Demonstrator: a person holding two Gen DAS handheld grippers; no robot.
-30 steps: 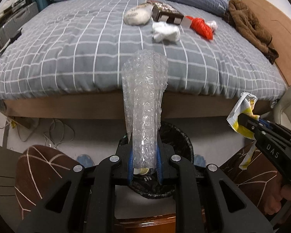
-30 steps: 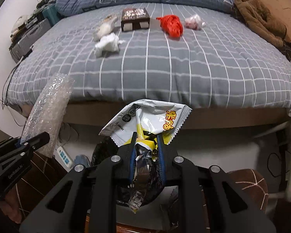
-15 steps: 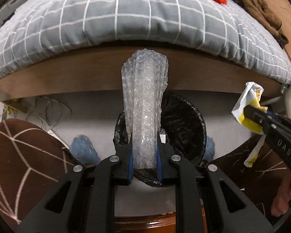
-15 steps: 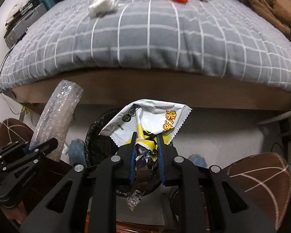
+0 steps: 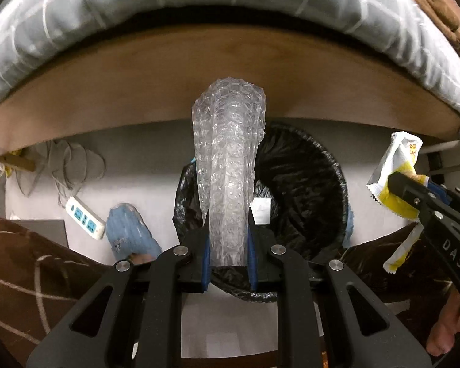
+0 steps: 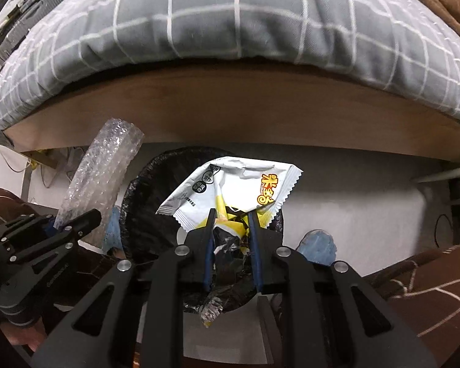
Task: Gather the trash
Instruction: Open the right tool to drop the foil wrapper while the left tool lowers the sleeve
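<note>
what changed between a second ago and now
Both grippers came down and tipped toward the black-lined trash bin: the bed top with its remaining trash has slid out of view, and the bin now fills the middle. Unchanged: the left gripper stays shut on the bubble wrap roll, the right gripper on the yellow-and-white snack wrapper. Nothing has been dropped yet.

"DAS" in white on the right gripper (image 5: 409, 188), orange Chinese characters on the snack wrapper (image 6: 230, 190)

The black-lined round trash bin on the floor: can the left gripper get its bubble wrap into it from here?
Probably yes. The left gripper, shut on the clear bubble wrap roll, points down at the bin's open mouth, and nothing lies between them.
</note>
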